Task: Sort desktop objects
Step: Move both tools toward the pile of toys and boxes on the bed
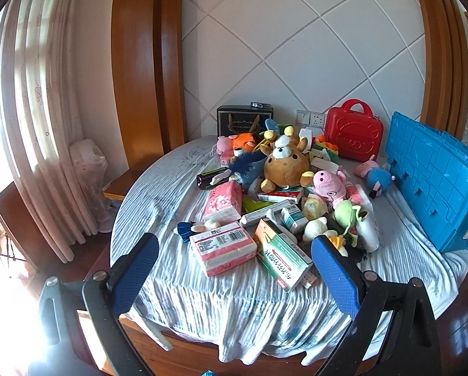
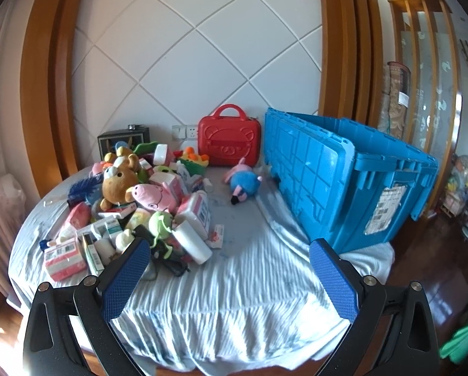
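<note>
While the heap of plush toys and cartons (image 1: 280, 194) lay untouched in the middle of the round surface (image 1: 158, 188), the sorting looked not yet begun. Both the left hand-held gripper (image 1: 234, 269) and the right hand-held gripper (image 2: 229, 279) hovered short of the near edge, jaws wide apart and empty. Next, I judged, one had to reach in and close on a single piece, perhaps the pink tissue pack (image 1: 223, 249) nearest the left. Open cloth lay between the heap and the blue crate (image 2: 343, 181), which sat at the right rim; a red case (image 2: 229, 139) stood against the wall.
</note>
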Available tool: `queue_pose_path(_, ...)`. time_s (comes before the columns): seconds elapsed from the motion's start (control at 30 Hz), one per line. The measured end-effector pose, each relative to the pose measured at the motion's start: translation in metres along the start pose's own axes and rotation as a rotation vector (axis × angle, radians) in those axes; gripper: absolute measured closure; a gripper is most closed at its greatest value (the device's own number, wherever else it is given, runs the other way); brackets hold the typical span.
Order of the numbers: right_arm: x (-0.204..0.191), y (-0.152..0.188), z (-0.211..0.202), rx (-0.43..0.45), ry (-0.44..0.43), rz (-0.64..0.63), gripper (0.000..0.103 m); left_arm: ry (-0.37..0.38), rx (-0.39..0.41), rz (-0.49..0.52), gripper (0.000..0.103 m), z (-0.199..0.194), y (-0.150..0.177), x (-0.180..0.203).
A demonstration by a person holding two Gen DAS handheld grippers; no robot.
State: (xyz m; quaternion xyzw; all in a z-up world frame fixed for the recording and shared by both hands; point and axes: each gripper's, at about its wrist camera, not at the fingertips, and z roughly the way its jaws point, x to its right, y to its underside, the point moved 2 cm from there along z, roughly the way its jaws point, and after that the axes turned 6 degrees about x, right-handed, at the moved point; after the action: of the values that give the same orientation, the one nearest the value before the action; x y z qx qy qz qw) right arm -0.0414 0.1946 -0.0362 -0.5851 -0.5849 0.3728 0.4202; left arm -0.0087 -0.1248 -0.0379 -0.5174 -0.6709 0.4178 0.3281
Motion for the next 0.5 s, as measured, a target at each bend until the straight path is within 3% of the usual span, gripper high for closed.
queue_pose_path(0.17, -0.043, 0.003, 0.029, -0.053, -0.042, -0.022, 0.0, -0.029, -0.045, -0.012, 0.003, 0.046, 0.002, -0.047)
queue_pose_path(0.37, -0.112, 0.024, 0.082, -0.209, -0.076, -0.013, 0.0, -0.037, -0.168, 0.076, 0.003, 0.124, 0.014, -0.108)
queue_pose_path(0.5, -0.163, 0.039, 0.119, -0.312, -0.11, -0.008, 0.0, 0.025, -0.234, 0.116, 0.003, 0.173, 0.023, -0.133)
